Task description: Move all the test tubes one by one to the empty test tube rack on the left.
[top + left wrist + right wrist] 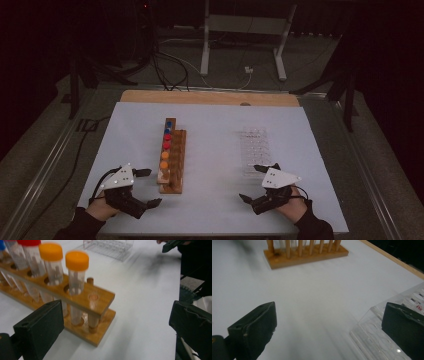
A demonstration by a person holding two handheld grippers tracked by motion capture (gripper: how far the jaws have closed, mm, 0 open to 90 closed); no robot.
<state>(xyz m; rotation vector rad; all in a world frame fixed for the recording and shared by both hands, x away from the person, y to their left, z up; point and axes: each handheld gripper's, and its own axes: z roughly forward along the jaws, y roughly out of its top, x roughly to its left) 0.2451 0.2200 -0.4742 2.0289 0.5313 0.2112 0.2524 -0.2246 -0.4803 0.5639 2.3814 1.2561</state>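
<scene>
Both tools, left tool [148, 187] and right tool [255, 182], hover wide open and empty near the desk's [215, 215] front edge. The wooden rack of orange-, red- and blue-capped clear tubes [171, 156] stands left of centre, just beyond the left tool. A hurried reach for the nearest orange-capped tube [76, 277] risks a jaw clipping its neighbour and tipping the rack.

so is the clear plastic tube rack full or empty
Empty: the clear plastic tube rack shows bare holes, while the capped tubes stand in the wooden rack.

The white-topped table [210, 210] carries a wooden tube rack [173, 165] standing just ahead of the left gripper's [148, 187] spread jaws and a clear plastic rack [254, 150] lying beside the far jaw of the right gripper [252, 182], bare tabletop between that gripper's jaws.
</scene>
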